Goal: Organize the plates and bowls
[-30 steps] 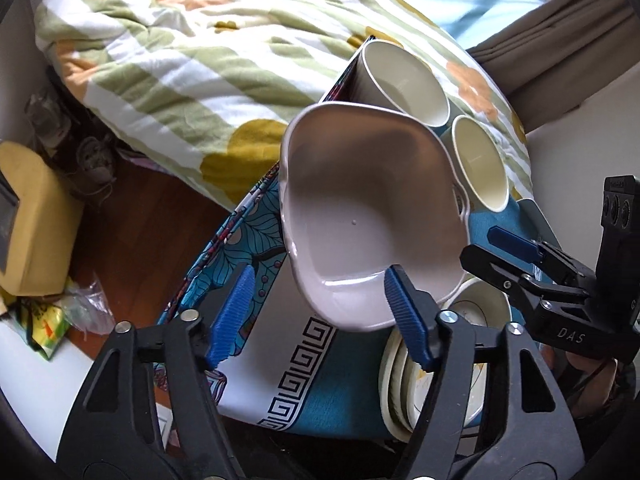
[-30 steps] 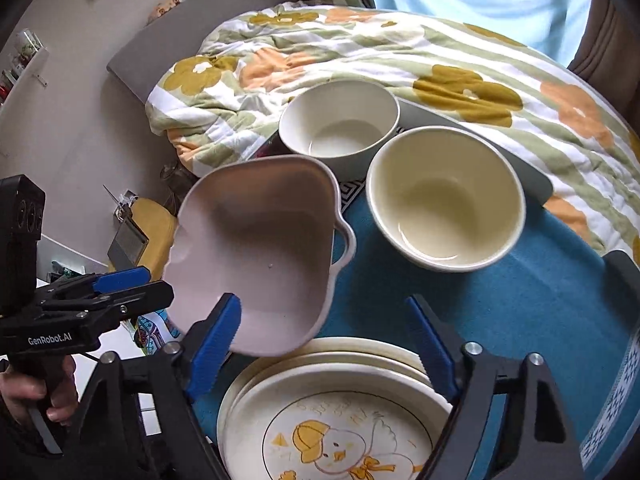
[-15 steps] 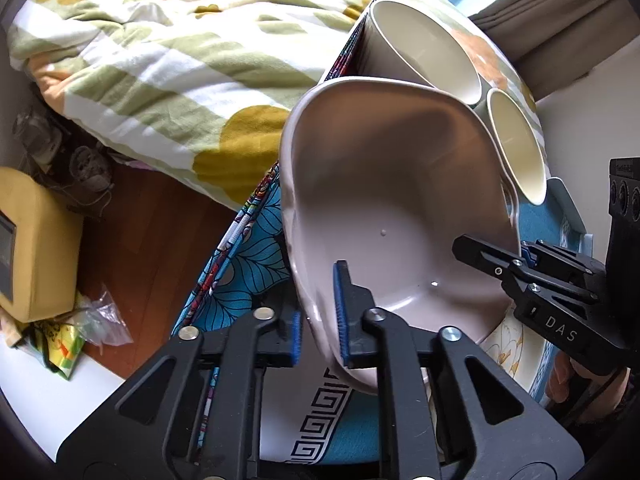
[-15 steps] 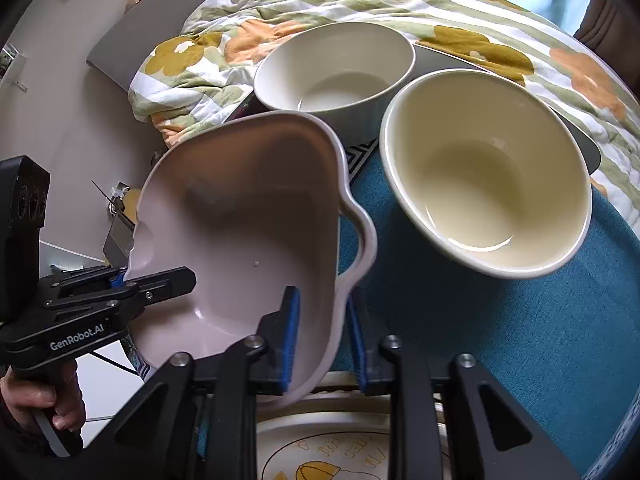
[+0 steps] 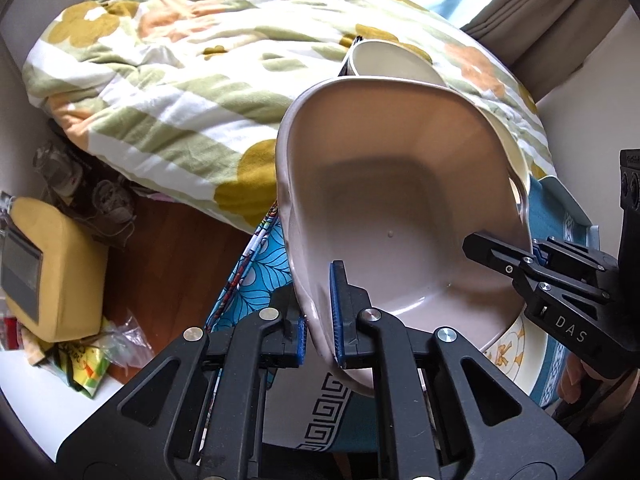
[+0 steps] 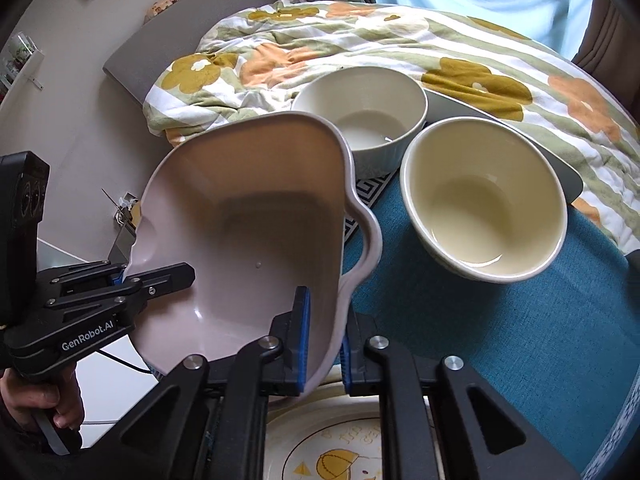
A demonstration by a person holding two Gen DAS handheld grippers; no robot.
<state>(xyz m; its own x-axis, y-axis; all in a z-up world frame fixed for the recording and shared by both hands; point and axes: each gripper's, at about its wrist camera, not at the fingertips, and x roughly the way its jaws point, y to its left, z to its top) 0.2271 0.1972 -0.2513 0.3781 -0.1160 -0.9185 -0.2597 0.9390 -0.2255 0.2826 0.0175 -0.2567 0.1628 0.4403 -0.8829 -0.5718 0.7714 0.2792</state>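
A bed with a floral striped quilt (image 6: pixel 400 48) fills the background, and the bench under a teal cloth (image 6: pixel 500 320) juts out in front of it. Held above the bench's near left edge, tilted, is a pale pink handled baking dish (image 6: pixel 256 248), empty apart from a tiny speck inside. The left gripper (image 5: pixel 320 328) has its jaws clenched on one rim of the dish; the right gripper (image 6: pixel 323 344) has its jaws clenched on the opposite rim beside the handle. Beyond the dish, two empty bowls stand just beside each other: a white bowl (image 6: pixel 360 120) at the bench's far edge and a cream bowl (image 6: pixel 484 200) nearer. Below the dish lies a duck-print plate (image 6: pixel 336 460), partly hidden.
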